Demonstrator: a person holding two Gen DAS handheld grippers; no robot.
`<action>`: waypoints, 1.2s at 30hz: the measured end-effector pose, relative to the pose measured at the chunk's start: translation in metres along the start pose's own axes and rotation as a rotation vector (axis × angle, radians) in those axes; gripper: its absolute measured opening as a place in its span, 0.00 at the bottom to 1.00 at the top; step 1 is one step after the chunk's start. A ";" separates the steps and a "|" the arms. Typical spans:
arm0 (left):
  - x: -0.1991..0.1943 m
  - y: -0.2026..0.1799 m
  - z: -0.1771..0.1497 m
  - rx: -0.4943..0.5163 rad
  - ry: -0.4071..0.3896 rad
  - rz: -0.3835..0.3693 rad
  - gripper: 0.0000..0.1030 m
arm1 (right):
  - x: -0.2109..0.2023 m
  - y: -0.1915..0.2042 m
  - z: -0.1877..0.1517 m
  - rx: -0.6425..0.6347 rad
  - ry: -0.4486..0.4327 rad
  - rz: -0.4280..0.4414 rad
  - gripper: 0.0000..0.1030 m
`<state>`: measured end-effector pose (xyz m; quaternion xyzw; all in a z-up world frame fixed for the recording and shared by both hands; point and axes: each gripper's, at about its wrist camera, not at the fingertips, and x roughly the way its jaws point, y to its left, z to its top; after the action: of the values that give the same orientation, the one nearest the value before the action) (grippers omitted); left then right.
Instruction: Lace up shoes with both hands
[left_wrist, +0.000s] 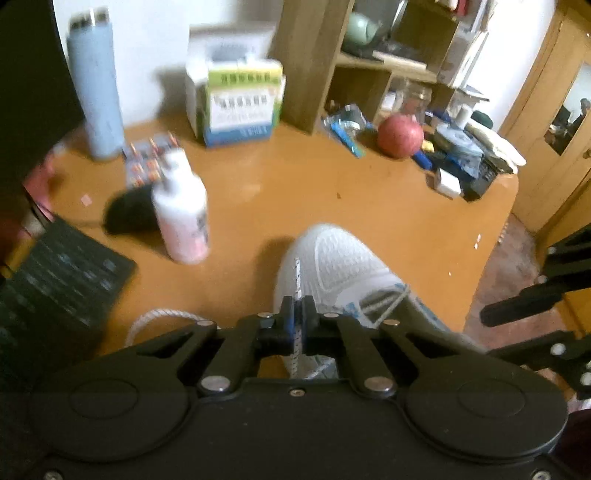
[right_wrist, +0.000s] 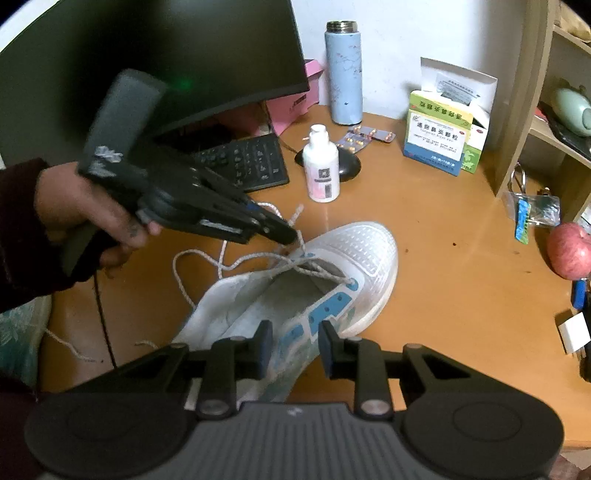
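While the left hand-held gripper (right_wrist: 291, 236) pinches the speckled lace (left_wrist: 296, 280) near its tip, just above the toe end of the white shoe (right_wrist: 354, 254), the right hand-held gripper (right_wrist: 295, 347) hovers with its pads spread over the shoe's blue-patched side, and I cannot say it touches anything. The shoe lies on the orange surface (right_wrist: 443, 258), toe pointing toward the medicine box (right_wrist: 437, 142), with only the front eyelets crossed and the rest of the lace trailing loose off to the left.

From where I stand, the biggest risk is that nothing pins the shoe down. If the left hand pulls the lace taut, the shoe could slide or twist across the smooth surface instead of the lace running through its eyelet. The grip itself looks thin too: the pads pinch a narrow cord close to its end, so a sharp tug might slip it free.

Close by, the small white bottle (right_wrist: 320, 170) stands upright just beyond the left gripper, and a wide sweep of that hand could knock it over. The loose loop beside the shoe could also snag or knot as the slack is drawn in.
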<state>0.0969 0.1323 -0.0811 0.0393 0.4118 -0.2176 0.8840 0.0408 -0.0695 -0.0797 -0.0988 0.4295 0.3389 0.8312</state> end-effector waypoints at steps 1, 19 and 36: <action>-0.011 -0.001 0.004 0.016 -0.034 0.037 0.01 | 0.001 0.001 0.001 -0.002 0.002 -0.001 0.27; 0.011 -0.089 -0.015 0.219 0.120 -0.055 0.01 | -0.007 -0.001 -0.011 0.029 0.008 -0.053 0.12; 0.039 -0.099 -0.019 0.324 0.208 0.041 0.01 | -0.010 -0.005 -0.011 0.031 0.000 -0.045 0.12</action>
<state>0.0638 0.0342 -0.1118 0.2117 0.4594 -0.2581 0.8231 0.0327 -0.0834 -0.0794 -0.0956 0.4324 0.3136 0.8399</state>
